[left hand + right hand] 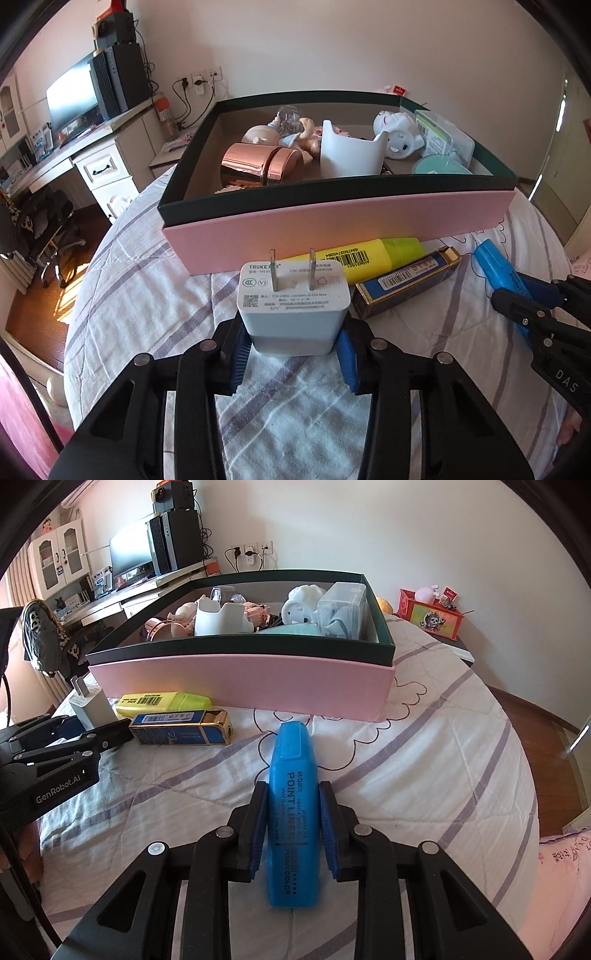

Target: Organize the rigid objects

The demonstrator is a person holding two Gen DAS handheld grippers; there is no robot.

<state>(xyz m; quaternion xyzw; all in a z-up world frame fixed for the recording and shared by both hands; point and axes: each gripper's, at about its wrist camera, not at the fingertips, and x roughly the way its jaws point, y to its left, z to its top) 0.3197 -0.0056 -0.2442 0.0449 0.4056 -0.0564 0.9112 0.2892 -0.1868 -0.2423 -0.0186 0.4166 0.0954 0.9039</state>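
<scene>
We hold two items: left gripper (293, 354) clamps the white charger (293, 306), right gripper (293, 830) clamps the blue highlighter (293, 812) (long axis pointing forward). The pink box (332, 221) lies straight ahead, beyond both, nearer the charger.

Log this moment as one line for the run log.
left gripper: shut on charger | right gripper: shut on blue marker | box: ahead, open
</scene>
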